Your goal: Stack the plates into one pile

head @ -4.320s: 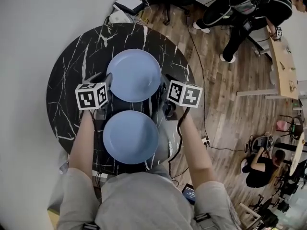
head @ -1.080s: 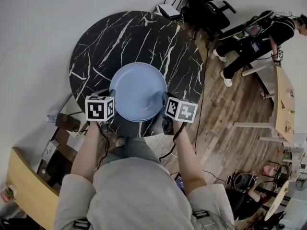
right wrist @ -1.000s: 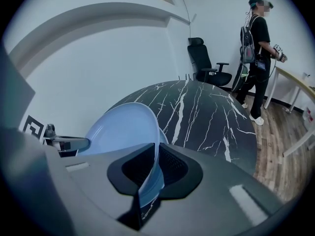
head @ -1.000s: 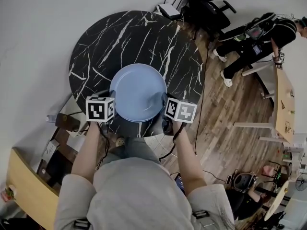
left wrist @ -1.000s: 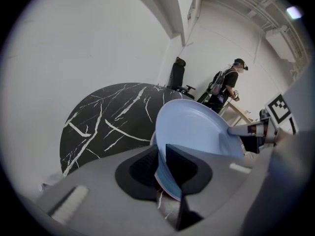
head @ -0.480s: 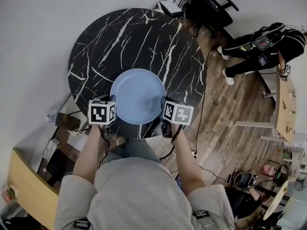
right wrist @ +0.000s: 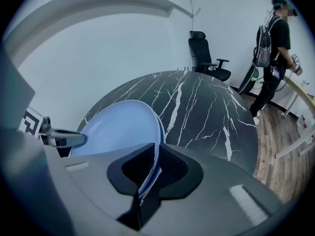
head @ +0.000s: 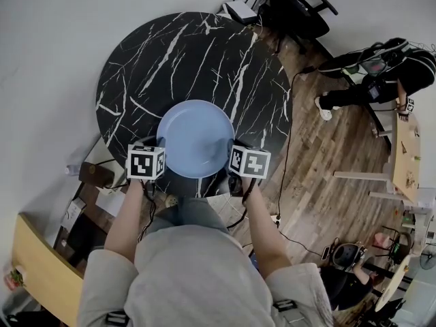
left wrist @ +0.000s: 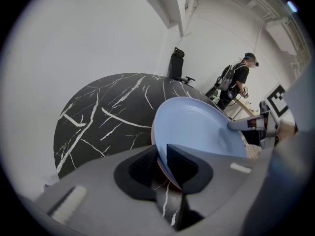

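Now, the left gripper [left wrist: 161, 155] has its two dark jaws set narrowly on the rim of a pale blue round plate [head: 195, 136]. The rim fills the slot between the pads. Those jaws have just been opening a little, with the rim between them. The right gripper [right wrist: 156, 155] grips the opposite rim of the same plate, one pad on each face of the edge.

In the head view the two grippers sit at the plate's left and right edges, near the middle of the frame. The wearer's grey-sleeved arms [head: 129, 223] run down from them to the bottom.

In the right gripper view the edge of a second pale blue plate [right wrist: 161, 127] shows just behind the held one. It is so close that I cannot tell whether the two touch. From above, the upper plate covers it completely.

Both plates are over the lower part of a round black marble-look table with white veins [head: 191, 53]. That table fills the upper middle of the head view.

Beyond the table's top edge are a white box with antennas [head: 240, 9] and a black office chair [head: 300, 5]. Brown wooden floor [head: 320, 176] runs down the right side. A person in dark clothes [head: 388, 73] is at the upper right, well apart from the table.
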`<state>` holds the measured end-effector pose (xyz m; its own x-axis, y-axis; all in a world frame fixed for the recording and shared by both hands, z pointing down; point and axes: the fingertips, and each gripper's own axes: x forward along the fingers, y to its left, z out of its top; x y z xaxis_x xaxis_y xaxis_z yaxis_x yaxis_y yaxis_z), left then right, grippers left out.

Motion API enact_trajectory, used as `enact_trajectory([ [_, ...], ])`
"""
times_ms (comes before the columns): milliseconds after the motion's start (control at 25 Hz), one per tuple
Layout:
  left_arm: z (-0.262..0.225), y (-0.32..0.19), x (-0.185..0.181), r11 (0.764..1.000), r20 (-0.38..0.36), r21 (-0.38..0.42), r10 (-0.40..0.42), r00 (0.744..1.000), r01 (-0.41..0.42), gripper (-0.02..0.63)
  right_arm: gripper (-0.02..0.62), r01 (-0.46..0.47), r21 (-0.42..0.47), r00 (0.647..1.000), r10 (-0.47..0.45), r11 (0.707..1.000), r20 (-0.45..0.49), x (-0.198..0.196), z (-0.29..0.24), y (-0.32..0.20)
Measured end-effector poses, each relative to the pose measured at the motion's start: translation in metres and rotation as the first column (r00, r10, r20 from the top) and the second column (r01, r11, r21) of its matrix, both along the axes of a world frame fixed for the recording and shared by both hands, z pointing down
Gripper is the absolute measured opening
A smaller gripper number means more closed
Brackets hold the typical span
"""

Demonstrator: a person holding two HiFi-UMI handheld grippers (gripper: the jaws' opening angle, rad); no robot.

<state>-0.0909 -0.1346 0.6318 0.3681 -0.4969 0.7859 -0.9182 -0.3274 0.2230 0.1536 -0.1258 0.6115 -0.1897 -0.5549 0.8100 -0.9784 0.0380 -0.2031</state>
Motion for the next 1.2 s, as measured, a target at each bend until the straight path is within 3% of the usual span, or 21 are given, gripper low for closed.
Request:
enact_trajectory([
  [560,-0.009,-0.004,-0.002,0.995,0.029,0.096,0.036,0.999,-0.039,0.155,0.035,0.004,0.064,0.998,0.000,0.998,-0.059,0.001,-0.005,0.001],
  [920,-0.040,0.003,-0.007,0.985,-0.006,0.172,0.029,1.000,-0.028,0.152,0.038,0.016,0.118,0.992,-0.001,0.993,-0.124,0.002,-0.009,0.005],
  [1200,-0.066,0.013,-0.016,0.968,-0.009,0.251,0.017,1.000,-0.014,0.133,0.033,-0.005,0.230,0.998,0.020,0.973,-0.063,-0.017,-0.041,0.013],
])
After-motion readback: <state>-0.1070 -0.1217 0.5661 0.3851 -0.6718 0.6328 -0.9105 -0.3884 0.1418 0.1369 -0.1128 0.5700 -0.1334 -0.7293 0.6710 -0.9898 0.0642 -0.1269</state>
